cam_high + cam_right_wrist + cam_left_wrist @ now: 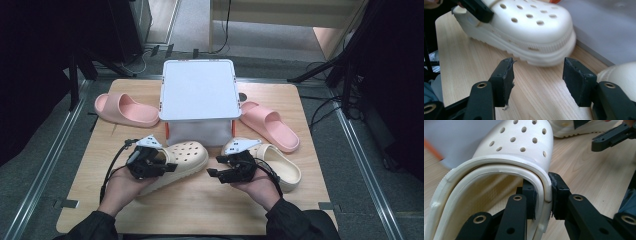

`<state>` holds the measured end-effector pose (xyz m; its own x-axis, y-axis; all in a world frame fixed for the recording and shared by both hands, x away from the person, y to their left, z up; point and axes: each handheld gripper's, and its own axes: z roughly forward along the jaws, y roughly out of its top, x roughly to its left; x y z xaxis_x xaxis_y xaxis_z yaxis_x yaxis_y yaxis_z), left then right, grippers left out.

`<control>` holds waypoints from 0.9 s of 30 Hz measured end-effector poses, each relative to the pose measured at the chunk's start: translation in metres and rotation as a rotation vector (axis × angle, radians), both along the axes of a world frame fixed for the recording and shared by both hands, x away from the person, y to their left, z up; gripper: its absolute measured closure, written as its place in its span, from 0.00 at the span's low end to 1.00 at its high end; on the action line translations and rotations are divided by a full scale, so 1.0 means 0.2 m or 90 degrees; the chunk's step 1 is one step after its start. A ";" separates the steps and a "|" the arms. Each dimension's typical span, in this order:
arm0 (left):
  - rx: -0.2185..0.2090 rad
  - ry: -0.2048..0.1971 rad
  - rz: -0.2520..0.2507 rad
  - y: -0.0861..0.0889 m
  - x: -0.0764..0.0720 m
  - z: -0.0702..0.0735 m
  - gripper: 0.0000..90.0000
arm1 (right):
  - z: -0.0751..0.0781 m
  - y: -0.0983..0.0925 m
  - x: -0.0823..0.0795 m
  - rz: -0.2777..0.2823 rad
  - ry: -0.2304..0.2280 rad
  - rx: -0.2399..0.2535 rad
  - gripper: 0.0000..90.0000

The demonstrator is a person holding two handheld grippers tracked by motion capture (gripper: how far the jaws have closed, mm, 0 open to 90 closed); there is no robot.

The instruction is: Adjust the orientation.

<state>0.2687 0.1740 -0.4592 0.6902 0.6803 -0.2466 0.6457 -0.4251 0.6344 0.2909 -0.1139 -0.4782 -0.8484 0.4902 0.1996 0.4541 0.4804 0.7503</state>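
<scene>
I noted a cream clog (182,160) dotted with round holes, a second cream clog (280,167), two pink slides (125,110), a white-lidded box (199,90) and black gripper jaws on pale woodgrain table (200,205).

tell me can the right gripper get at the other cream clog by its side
Probably yes: the right gripper is open and holds nothing, and the second cream clog lies right beside it on the table, with nothing between them.

Front edge of the table (200,210) is wide open, but the lidded white box (199,90) and pink slides (122,110) crowd the back.
</scene>
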 end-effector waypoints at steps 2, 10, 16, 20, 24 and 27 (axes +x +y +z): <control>0.005 -0.002 -0.011 -0.05 0.00 -0.01 0.85 | 0.00 -0.01 0.00 -0.004 -0.001 0.002 0.48; 0.012 -0.009 -0.057 -0.14 0.02 -0.08 0.84 | 0.00 -0.05 -0.02 -0.020 -0.003 0.001 0.48; 0.004 -0.005 -0.070 -0.11 0.02 -0.08 0.68 | -0.01 -0.06 -0.04 -0.020 -0.007 -0.004 0.50; -0.009 -0.011 -0.070 -0.05 0.00 -0.02 0.66 | -0.01 -0.07 -0.06 -0.029 -0.004 0.009 0.52; -0.023 -0.008 -0.075 0.02 0.00 0.04 0.66 | -0.01 -0.07 -0.06 -0.034 0.007 0.011 0.58; -0.040 -0.011 -0.090 0.07 0.00 0.09 0.74 | -0.02 -0.07 -0.07 -0.032 0.017 0.013 0.63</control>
